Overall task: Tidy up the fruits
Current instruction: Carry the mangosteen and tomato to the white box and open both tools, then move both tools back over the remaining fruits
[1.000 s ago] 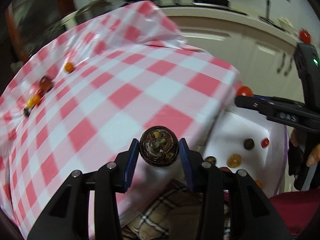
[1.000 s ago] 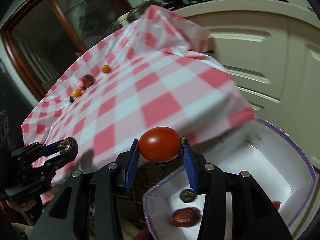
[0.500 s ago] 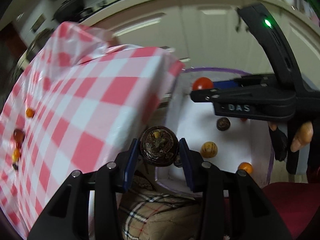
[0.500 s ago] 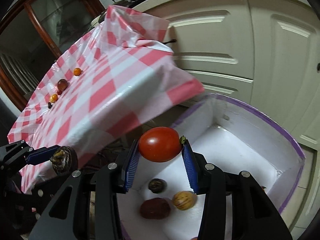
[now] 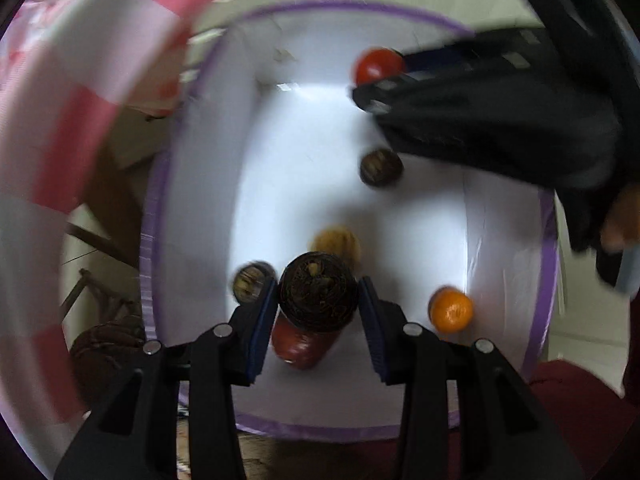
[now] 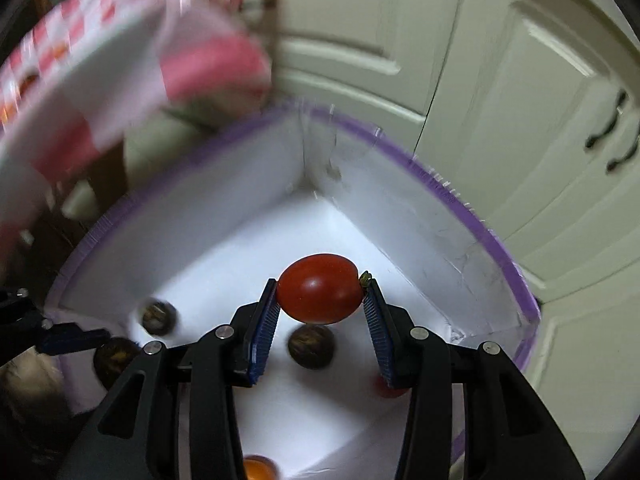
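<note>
My left gripper (image 5: 318, 300) is shut on a dark brown round fruit (image 5: 318, 289) and hangs over the white bin (image 5: 200, 184) with the purple rim. My right gripper (image 6: 320, 300) is shut on a red tomato (image 6: 316, 286) over the same bin (image 6: 472, 224). In the left wrist view the tomato (image 5: 377, 65) shows at the bin's far side. On the bin floor lie a dark fruit (image 5: 380, 167), a tan one (image 5: 334, 240), a small dark one (image 5: 251, 280), an orange one (image 5: 451, 309) and a red one (image 5: 298, 346). The left-held fruit (image 6: 116, 356) shows at the left in the right wrist view.
The red-and-white checked tablecloth (image 5: 60, 120) hangs over the table edge left of the bin, blurred. Cream cabinet doors (image 6: 520, 100) stand behind the bin. A hand (image 5: 620, 224) holds the right gripper's handle. Dark red fabric (image 5: 580, 400) lies at the near right.
Both grippers have swung from the table edge to over the bin and tilted down into it, each still holding its fruit. The table has slid to the left.
</note>
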`<state>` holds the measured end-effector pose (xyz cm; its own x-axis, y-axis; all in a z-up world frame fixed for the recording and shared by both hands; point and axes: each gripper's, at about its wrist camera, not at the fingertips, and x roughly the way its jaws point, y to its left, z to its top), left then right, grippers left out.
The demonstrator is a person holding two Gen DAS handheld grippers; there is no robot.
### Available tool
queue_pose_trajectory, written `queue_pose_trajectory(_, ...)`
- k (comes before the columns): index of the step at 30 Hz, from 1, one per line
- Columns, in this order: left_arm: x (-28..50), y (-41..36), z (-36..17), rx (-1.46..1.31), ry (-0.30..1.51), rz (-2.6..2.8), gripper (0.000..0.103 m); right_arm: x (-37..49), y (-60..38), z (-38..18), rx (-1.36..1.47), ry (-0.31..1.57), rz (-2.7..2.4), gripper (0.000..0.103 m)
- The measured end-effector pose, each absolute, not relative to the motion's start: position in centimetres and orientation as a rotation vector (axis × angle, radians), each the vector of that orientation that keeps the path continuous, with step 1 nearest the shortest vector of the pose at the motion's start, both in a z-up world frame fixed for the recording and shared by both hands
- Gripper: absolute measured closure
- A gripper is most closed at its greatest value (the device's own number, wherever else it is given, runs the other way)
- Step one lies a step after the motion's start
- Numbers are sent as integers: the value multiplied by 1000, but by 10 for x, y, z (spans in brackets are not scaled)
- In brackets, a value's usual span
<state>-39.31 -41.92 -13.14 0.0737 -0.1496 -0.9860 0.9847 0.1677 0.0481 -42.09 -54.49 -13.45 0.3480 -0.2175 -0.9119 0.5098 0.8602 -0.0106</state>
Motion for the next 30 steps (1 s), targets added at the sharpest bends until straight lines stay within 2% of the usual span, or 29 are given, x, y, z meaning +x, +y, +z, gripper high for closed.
queue_pose_trajectory(8,-411,-415,-134,1043,1074,-1238,62,-390,-540,-167,252,1239,-398,60)
queue_pose_trajectory(14,-414,-418,-140,1017,1082,-1225,61,-386,-537,-172,261,1258,-387,58)
queue_pose_trajectory(16,-414,-418,-138,993,1075,-1224,61,-385,-537,-172,276,1248,-400,51)
queue_pose_trajectory(17,-415,-419,-136,985,1076,-1228,58,-385,-539,-172,290,1244,-412,37)
queue_pose_trajectory(18,-415,-418,-134,974,1066,-1231,47,-387,-540,-169,308,1234,-423,28)
queue_pose_trajectory(19,-416,-418,-129,962,1046,-1230,38,-390,-541,-166,324,1221,-429,26)
queue_pose_trajectory(20,-415,-417,-124,944,1022,-1232,23,-392,-541,-162,343,1207,-433,26)
queue_pose_trajectory(22,-413,-412,-107,891,967,-1236,20,-399,-541,-154,388,1186,-437,25)
queue_pose_trajectory(24,-412,-405,-88,839,897,-1233,20,-403,-542,-146,408,1174,-469,16)
queue_pose_trajectory(25,-411,-400,-78,811,855,-1229,20,-405,-542,-142,411,1174,-492,16)
queue_pose_trajectory(30,-401,-354,-9,582,583,-1181,3,-405,-535,-121,429,1165,-545,16)
